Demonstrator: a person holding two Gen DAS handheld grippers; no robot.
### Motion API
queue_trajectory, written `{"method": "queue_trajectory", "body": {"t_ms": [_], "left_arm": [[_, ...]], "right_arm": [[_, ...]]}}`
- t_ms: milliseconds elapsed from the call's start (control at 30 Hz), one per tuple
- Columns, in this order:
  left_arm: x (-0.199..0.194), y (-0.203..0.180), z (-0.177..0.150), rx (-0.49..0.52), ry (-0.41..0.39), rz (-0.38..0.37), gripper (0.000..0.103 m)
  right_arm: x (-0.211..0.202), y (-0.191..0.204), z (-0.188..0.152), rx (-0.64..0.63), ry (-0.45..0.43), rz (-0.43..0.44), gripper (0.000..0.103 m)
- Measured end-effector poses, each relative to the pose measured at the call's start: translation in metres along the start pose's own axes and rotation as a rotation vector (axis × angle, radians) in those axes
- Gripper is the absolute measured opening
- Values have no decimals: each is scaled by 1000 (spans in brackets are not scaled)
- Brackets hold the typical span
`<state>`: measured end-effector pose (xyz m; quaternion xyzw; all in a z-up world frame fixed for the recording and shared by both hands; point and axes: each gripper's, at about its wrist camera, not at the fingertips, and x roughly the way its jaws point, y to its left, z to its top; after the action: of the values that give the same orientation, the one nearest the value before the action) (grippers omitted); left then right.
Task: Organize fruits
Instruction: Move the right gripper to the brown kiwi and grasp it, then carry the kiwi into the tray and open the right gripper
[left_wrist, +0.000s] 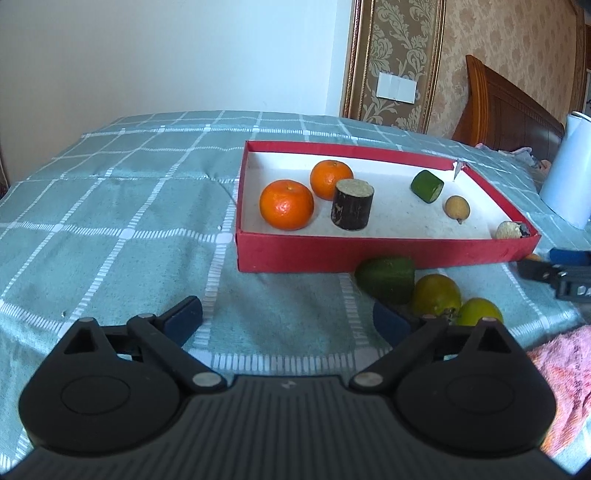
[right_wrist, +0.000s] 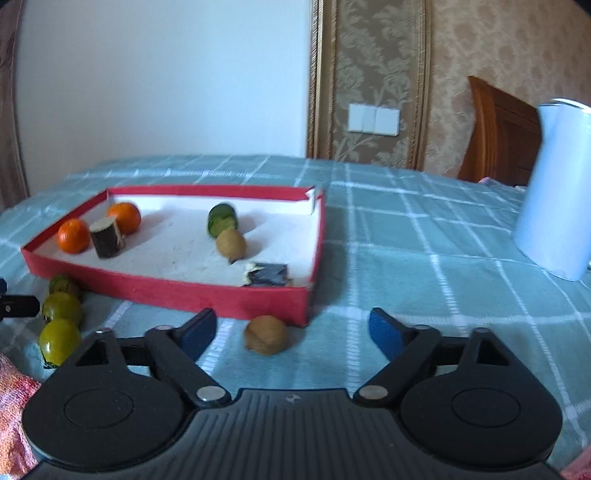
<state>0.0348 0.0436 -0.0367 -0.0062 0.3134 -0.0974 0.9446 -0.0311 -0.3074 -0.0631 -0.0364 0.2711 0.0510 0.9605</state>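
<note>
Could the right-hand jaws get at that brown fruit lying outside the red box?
Probably yes. The brown fruit lies on bare cloth just ahead of the right gripper, whose jaws stand open with nothing between them. The red box sits behind it, not in the way.

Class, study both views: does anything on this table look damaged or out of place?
Yes. The red box has a torn far corner, its flap bent up. Several fruits lie outside it: a green chunk, two yellow-green fruits and a brown fruit.

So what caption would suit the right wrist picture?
Open right gripper nears a brown fruit lying outside the red tray.
</note>
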Motion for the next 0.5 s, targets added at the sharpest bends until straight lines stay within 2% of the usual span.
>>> {"method": "queue_trajectory", "body": {"t_ms": [33, 67, 200, 233, 267, 500], "left_arm": [[0, 0, 0, 2, 1, -1, 100], [0, -1, 0, 4, 2, -1, 100], [1, -3, 0, 15, 10, -5, 103], [2, -3, 1, 16, 10, -5, 103], [2, -3, 1, 18, 11, -3, 103], [6, -10, 1, 57, 28, 27, 103]], "right_arm": [[3, 1, -1, 1, 23, 4, 69], [7, 2, -1, 5, 46, 11, 63], [8, -2, 0, 31, 42, 14, 59], [7, -3, 0, 38, 35, 15, 50], [6, -4, 0, 43, 30, 21, 44], [5, -2, 0, 36, 32, 36, 35]]}}
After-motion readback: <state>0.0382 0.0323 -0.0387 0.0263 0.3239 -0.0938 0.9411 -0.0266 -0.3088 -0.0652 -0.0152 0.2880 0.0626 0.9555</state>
